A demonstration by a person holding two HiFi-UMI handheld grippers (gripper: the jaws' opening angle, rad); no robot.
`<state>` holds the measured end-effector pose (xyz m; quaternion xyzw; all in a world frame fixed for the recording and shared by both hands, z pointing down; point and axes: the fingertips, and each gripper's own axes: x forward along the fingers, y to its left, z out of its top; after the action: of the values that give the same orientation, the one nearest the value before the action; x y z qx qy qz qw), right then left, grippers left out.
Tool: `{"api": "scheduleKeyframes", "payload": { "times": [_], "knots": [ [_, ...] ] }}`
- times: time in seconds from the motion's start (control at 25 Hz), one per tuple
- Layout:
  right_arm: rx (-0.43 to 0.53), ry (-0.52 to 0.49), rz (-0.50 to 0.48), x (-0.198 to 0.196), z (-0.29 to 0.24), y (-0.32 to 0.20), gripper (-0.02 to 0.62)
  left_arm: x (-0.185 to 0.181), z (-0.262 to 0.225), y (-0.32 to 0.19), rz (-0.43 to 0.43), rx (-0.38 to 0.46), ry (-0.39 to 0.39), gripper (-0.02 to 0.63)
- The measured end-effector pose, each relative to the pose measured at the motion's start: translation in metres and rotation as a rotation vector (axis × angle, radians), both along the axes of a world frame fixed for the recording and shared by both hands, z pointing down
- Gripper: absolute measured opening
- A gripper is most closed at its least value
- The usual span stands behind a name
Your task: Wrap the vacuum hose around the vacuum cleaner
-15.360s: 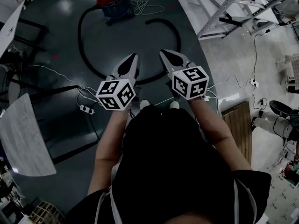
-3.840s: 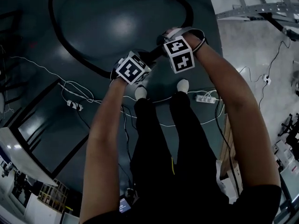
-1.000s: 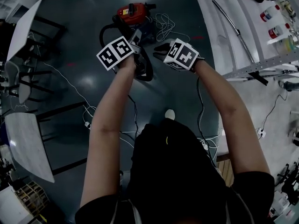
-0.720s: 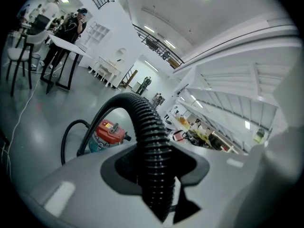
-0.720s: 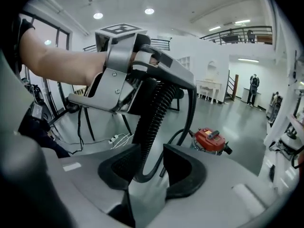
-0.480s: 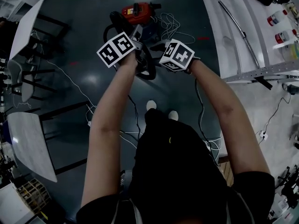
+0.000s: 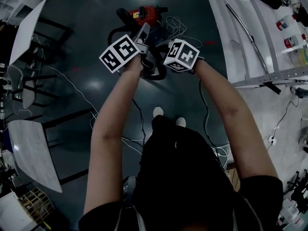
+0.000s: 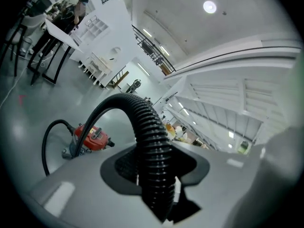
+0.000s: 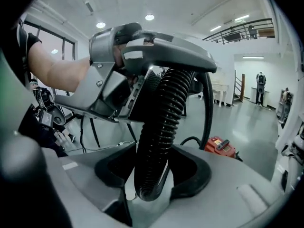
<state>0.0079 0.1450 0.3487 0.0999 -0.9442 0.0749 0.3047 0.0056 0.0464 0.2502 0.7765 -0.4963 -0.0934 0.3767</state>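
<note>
Fingers (image 8: 119,169) of our left gripper (image 7: 143,34) pinch the one black ribbed vacuum hose (image 8: 148,127), which rises from between them and arches over toward the floor (image 7: 96,81). On our right gripper (image 7: 163,49) the fingers (image 9: 194,174) have just been opening and now stand spread. The same hose passes down between them, and as far as we can tell from that gripper's view the pads do not press on it. So we count two grippers on one hose, the left one higher along it and the right one just beside, with a short loop of hose hanging between them. Their two marker cubes (image 7: 120,53) sit side by side, near each other but not touching. The single red vacuum cleaner (image 7: 143,14) stands on the dark floor beyond both grippers, apart from them, and the far end of the hose curves to it. One tangle of white cord (image 7: 175,27) lies just beside it. Our two white shoes (image 7: 158,111) show below the arms, and two pale tabletops (image 7: 30,25) stand at the left.
</note>
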Motion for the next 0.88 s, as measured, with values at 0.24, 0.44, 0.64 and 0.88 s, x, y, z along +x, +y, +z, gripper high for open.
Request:
{"api": "scheduleKeyframes", "payload": {
  "times": [0.24, 0.44, 0.64, 0.88],
  "knots": [
    [-0.03, -0.002, -0.035, -0.006, -0.006, -0.004, 0.189, -0.007, -0.007, -0.001, 0.088, 0.048, 0.056, 0.166],
    [-0.068, 0.006, -0.078, -0.008, -0.008, 0.0, 0.183, -0.015, -0.002, 0.006, 0.201, 0.09, 0.079, 0.207],
    [-0.085, 0.045, -0.136, -0.01, -0.014, 0.002, 0.181, -0.03, 0.002, 0.013, 0.288, 0.101, 0.192, 0.235],
    [-0.062, 0.091, -0.196, -0.016, -0.026, -0.003, 0.181, -0.048, -0.005, 0.019, 0.356, 0.155, 0.235, 0.258]
  ]
}}
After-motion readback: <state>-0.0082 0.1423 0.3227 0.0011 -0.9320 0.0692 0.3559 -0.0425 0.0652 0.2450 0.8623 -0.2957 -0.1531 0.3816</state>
